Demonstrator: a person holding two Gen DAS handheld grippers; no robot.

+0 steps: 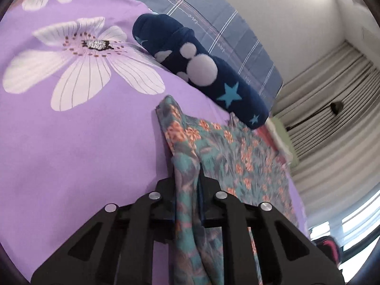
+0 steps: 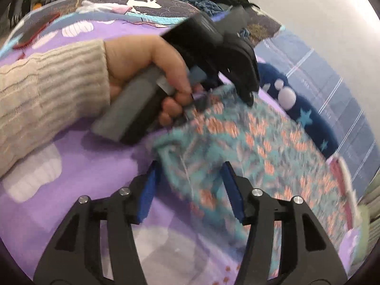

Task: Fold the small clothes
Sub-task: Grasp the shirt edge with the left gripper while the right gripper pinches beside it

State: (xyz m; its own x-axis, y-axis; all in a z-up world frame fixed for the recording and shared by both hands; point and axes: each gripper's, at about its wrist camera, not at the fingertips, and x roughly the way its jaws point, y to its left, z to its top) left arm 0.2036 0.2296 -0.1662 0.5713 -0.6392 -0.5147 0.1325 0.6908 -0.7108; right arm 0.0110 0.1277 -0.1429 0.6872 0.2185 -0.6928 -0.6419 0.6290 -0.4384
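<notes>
A teal garment with an orange flower print [image 1: 228, 152] lies on the purple floral bedsheet [image 1: 71, 142]. My left gripper [image 1: 186, 178] is shut on its near edge, and cloth hangs down between the fingers. In the right wrist view the garment [image 2: 261, 147] is spread and blurred. My right gripper [image 2: 190, 173] is open, its blue pads [image 2: 149, 194] on either side of the garment's near corner. The left gripper [image 2: 249, 97] shows there too, held by a hand in a cream sleeve and pinching the garment's far edge.
A rolled navy item with white dots and blue stars [image 1: 201, 71] lies just beyond the garment. A blue-grey checked pillow [image 1: 213, 23] sits behind it. Red and green folded cloth [image 2: 342, 185] lies at the right edge of the bed. Curtains [image 1: 332, 118] hang at the right.
</notes>
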